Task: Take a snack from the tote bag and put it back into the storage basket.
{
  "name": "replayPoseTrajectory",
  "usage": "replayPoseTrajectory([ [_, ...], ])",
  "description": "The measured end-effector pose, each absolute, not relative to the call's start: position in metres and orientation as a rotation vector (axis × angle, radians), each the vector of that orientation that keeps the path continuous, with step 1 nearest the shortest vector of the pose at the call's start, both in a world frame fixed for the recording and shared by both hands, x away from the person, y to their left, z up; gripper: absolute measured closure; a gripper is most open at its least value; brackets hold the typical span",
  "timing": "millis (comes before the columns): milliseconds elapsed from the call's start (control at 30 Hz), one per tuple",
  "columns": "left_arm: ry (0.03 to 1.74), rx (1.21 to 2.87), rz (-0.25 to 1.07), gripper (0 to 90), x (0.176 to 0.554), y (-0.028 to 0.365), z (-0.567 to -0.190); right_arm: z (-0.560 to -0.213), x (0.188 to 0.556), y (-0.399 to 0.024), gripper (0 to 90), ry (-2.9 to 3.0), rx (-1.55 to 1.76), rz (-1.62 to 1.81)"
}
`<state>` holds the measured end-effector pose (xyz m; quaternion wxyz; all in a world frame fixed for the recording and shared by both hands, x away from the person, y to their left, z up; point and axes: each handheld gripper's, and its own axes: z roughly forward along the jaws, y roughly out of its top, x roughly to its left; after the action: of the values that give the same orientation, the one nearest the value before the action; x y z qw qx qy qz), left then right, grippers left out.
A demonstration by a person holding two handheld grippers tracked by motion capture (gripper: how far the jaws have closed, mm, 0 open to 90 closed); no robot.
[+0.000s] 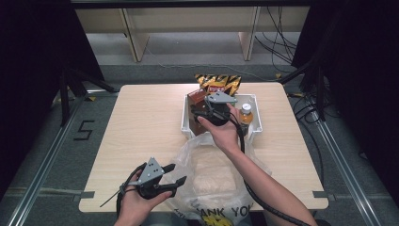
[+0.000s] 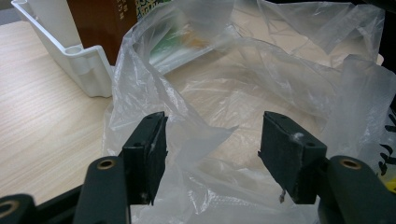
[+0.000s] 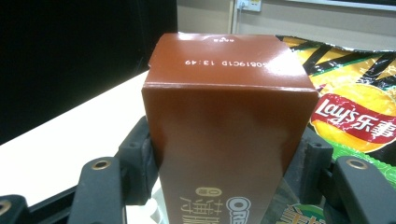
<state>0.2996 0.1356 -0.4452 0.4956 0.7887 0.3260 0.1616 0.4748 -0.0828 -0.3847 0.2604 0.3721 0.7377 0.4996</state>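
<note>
Fingers point(image 3: 140, 158) of the right gripper point(image 1: 207, 111) are clamped on the two sides of a brown biscuit box point(image 3: 224, 140), holding it upright over the white bin point(image 1: 254, 129) near the table's point(image 1: 141, 141) far edge, most likely to carry it to the bag. A crisp packet point(image 3: 355, 107) leans behind the box at the bin's far wall, and an orange bottle point(image 1: 245, 114) stands in the bin toward its right wall. Down at the table's near edge, the left gripper point(image 2: 212, 154) has its jaws wide apart around a fold of the clear plastic bag point(image 2: 261, 79), not pinching it, apparently ready to keep the mouth open for the box
</note>
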Motion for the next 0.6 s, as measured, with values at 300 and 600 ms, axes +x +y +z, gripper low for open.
replayPoseTrajectory([
  [300,0.788,1.918,0.388,40.3,0.299,0.135,-0.446,-0.391,0.478,-0.079,38.4,1.982,1.036,1.344],
  [600,0.797,1.907,0.378,40.3,0.299,0.134,-0.447,-0.398,0.481,-0.077,38.4,2.018,1.016,1.327],
])
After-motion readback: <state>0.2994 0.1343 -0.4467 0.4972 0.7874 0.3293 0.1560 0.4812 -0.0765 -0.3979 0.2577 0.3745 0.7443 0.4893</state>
